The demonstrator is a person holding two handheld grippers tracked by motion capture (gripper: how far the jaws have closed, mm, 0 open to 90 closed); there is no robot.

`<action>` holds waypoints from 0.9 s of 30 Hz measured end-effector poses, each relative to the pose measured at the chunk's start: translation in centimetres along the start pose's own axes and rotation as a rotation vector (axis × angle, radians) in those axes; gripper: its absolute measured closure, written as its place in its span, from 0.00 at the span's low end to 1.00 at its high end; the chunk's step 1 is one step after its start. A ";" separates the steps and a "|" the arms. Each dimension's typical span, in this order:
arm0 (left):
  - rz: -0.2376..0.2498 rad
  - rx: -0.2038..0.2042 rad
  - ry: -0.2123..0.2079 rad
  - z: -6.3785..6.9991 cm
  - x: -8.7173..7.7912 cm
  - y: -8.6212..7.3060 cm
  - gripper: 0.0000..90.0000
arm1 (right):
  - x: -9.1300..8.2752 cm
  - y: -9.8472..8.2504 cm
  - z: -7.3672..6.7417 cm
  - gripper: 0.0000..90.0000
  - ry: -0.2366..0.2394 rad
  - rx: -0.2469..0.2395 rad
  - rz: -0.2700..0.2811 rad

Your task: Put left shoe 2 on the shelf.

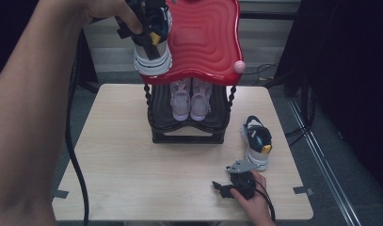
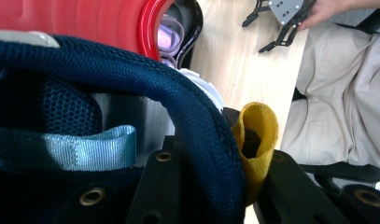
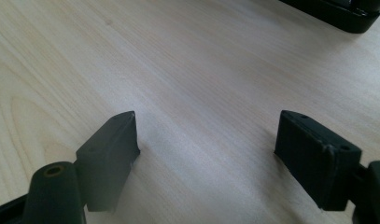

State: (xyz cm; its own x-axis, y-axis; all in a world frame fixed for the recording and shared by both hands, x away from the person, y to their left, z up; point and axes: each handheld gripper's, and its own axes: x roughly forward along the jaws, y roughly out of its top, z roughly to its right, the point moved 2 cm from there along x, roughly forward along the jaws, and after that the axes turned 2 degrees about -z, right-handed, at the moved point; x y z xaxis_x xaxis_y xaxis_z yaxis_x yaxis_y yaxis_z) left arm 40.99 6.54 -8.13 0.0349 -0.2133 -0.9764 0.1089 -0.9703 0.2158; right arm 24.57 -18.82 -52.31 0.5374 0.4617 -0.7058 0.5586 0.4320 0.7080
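High at the back left, my left gripper [image 1: 149, 23] is shut on a navy, white and yellow sneaker [image 1: 154, 56], which hangs over the left edge of the red top shelf [image 1: 203, 37] of a shoe rack. In the left gripper view the left gripper [image 2: 215, 172] clamps the sneaker's navy mesh collar [image 2: 131, 88] beside its yellow pull tab [image 2: 257, 130]. The matching sneaker [image 1: 256, 141] stands on the table at the right. Just in front of it, my right gripper [image 1: 229, 181] rests low and open; in the right gripper view the right gripper [image 3: 206, 140] has bare wood between its jaws.
A pair of lilac shoes [image 1: 191, 99] sits on the rack's black lower shelf [image 1: 189, 125]. The rack stands at the back middle of the light wooden table [image 1: 132, 160]. A black cable [image 1: 74, 141] hangs down along the left. The rack's base [image 3: 346, 14] lies ahead of the right gripper.
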 end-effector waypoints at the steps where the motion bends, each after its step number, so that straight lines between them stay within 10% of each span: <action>1: 0.000 0.005 -0.002 -0.1 0.1 0.2 0.85 | 0.0 0.0 0.0 0.23 0.000 0.000 0.000; 27: -0.022 0.032 0.032 -2.0 2.9 4.2 0.85 | 0.0 0.0 0.0 0.23 0.002 -0.001 0.000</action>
State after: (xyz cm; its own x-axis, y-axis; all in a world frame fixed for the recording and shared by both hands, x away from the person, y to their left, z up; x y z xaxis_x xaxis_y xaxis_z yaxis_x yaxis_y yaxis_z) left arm 43.52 2.06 -10.02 0.0651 -0.1886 -0.9799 0.0782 -0.9780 0.1934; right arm 24.59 -18.82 -52.32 0.5363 0.4632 -0.7056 0.5578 0.4330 0.7081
